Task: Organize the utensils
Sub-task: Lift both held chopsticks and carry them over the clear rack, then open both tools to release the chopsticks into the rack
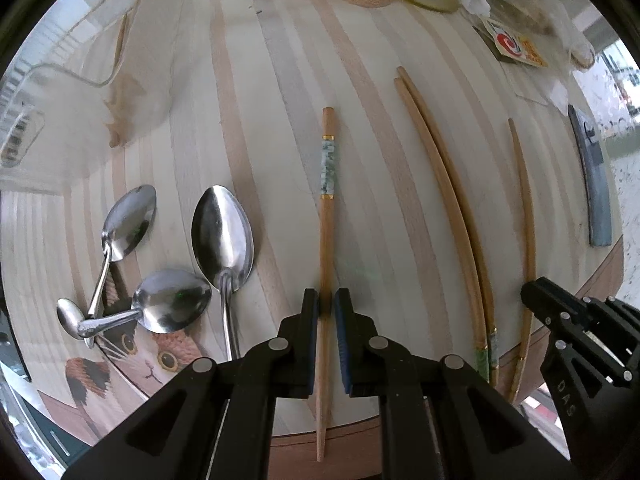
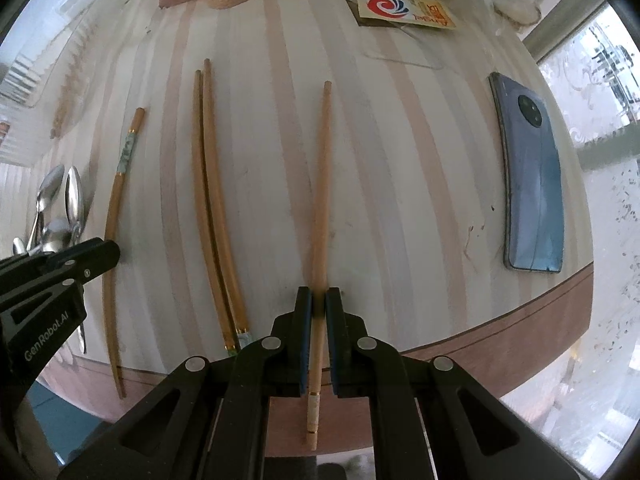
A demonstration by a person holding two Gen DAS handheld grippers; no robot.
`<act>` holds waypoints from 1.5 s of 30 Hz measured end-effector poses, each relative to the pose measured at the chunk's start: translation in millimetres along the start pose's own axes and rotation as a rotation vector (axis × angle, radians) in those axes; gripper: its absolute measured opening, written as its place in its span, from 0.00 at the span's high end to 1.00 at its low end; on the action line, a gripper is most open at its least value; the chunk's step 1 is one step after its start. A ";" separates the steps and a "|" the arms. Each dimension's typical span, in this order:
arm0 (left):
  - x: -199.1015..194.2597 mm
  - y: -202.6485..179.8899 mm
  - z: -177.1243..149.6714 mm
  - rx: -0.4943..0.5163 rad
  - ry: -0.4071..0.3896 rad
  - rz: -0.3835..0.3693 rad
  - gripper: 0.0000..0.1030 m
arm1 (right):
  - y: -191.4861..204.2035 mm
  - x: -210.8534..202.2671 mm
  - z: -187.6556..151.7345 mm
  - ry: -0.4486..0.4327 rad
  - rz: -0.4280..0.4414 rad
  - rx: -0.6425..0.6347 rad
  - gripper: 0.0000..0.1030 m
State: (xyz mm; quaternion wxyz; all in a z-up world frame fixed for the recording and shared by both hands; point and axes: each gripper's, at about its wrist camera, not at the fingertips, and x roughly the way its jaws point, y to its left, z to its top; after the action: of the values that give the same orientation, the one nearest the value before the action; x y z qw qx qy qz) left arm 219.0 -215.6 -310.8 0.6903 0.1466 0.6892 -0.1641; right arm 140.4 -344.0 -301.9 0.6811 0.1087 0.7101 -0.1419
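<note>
Where the striped pale wooden table [image 1: 248, 92] meets its brown near edge, a wooden chopstick with a green patterned band [image 1: 327, 216] lies pinched between the left black two-finger gripper's [image 1: 327, 308] blue pads, overhanging that edge. Likewise, the right black gripper [image 2: 319, 304] pinches a plain tan chopstick [image 2: 320, 200]. Between them lie two paired chopsticks [image 2: 212, 200]. Four steel spoons [image 1: 168, 272] cluster toward the left edge.

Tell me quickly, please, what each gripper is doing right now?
Left gripper: shut on the banded chopstick.
Right gripper: shut on the plain chopstick.
</note>
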 end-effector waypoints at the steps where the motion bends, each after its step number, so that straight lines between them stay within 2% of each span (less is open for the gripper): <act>1: 0.2 -2.4 0.3 0.006 0.000 0.008 0.96 | 2.3 0.2 -1.3 -0.003 -0.001 0.001 0.93; 7: -26.2 -12.1 -1.5 0.016 -0.058 0.008 0.96 | -1.2 -3.8 -5.7 -0.022 0.027 0.042 0.93; 14: -102.6 -4.3 8.3 -0.009 -0.219 -0.026 0.96 | -12.8 -49.7 2.2 -0.106 0.088 0.094 0.93; 20: -175.8 46.6 30.2 -0.093 -0.338 -0.091 0.96 | -4.3 -116.6 34.9 -0.208 0.199 0.086 0.93; 23: -198.7 84.1 43.9 -0.146 -0.363 -0.103 0.96 | 13.3 -142.2 62.0 -0.242 0.273 0.058 0.93; 26: -209.3 124.9 62.1 -0.210 -0.369 -0.093 0.96 | 58.9 -162.5 95.6 -0.267 0.365 0.007 0.93; 31: -193.7 189.3 95.8 -0.316 -0.308 -0.104 0.96 | 133.0 -173.0 157.2 -0.261 0.435 -0.084 0.93; 36: -162.1 228.0 131.0 -0.365 -0.229 -0.086 0.96 | 194.2 -157.3 207.7 -0.209 0.430 -0.127 0.93; 41: -139.9 250.2 151.4 -0.392 -0.164 -0.109 0.95 | 221.8 -126.9 241.9 -0.160 0.388 -0.130 0.93; 45: -140.6 260.0 152.1 -0.404 -0.169 -0.075 0.91 | 233.5 -101.0 255.6 -0.077 0.368 -0.131 0.90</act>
State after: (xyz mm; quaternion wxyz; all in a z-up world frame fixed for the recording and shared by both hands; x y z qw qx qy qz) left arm 468.4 -42.5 -175.4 0.7544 -0.0348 0.6527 -0.0603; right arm 465.9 -210.9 -221.7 0.7277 0.1866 0.6595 0.0272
